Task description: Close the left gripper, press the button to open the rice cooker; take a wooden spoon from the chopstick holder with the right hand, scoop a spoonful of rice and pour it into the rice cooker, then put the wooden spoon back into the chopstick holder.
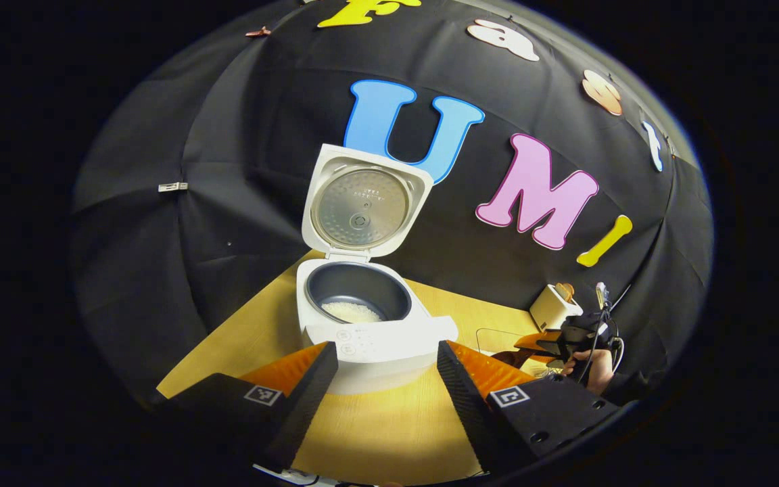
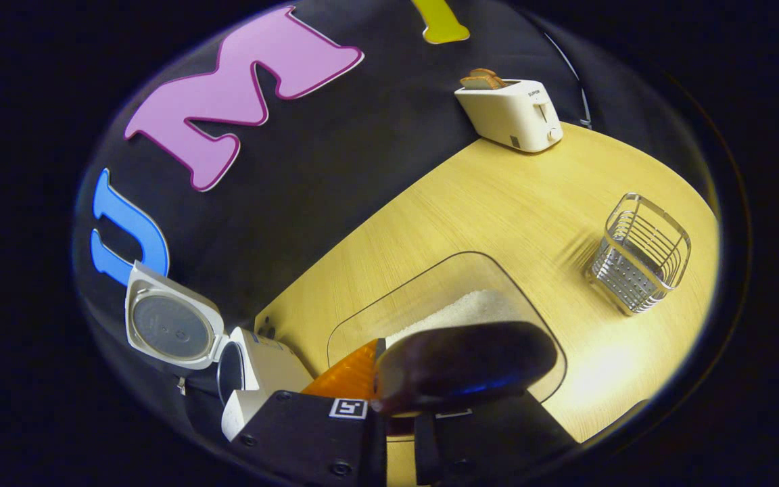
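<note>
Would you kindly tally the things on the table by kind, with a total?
Appliances: 2, the rice cooker and toaster
Containers: 2, the clear rice tub and wire chopstick holder
Utensils: 1, the wooden spoon, held in the right gripper
Total: 5

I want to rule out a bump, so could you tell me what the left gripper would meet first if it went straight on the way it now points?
Most likely the front panel of the open rice cooker, which stands dead ahead of the left gripper between its parted fingers. Depth is hard to judge.
</note>
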The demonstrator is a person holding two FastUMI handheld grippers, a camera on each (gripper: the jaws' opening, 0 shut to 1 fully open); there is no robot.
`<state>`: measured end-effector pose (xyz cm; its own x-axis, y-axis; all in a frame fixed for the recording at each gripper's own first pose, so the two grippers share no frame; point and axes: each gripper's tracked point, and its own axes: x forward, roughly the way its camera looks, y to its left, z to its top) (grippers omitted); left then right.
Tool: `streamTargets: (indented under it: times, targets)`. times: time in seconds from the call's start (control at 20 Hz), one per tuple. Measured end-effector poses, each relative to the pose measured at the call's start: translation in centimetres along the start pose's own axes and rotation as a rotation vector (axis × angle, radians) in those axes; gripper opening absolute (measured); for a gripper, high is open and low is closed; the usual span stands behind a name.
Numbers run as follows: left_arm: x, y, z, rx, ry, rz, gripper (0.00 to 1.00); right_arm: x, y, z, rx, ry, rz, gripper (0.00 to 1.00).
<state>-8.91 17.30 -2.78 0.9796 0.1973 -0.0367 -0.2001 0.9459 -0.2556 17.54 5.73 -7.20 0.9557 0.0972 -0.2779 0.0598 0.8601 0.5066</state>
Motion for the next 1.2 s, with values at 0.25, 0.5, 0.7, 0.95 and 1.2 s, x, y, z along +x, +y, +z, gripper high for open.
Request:
streamTargets:
  times: [0.25, 0.5, 0.7, 0.95, 1.2]
  targets:
    - [-0.3, -0.2, 0.2, 0.002, -0.009, -0.006, 0.96, -2.4, 0.3, 3.0, 0.064, -0.043, 0.027, 0.09]
    - [-0.8, -0.9, 0.5, 0.012, -0.026, -0.024, 0.96, -5.1, 2.2, 5.3, 0.12, -0.086, 0.072, 0.09]
    - [-1.6, -0.8, 0.6, 0.012, -0.043, -0.023, 0.96, -6.9, 5.5, 6.2, 0.097, -0.079, 0.118, 0.08]
    - [-2.3, 0.6, 0.8, 0.004, -0.059, -0.003, 0.96, -7.6, 11.5, 5.5, 0.078, -0.033, 0.213, 0.09]
    - [-2.6, 2.5, 1.3, -0.021, -0.07, 0.031, 0.96, -7.1, 17.5, 4.3, 0.023, 0.003, 0.284, 0.09]
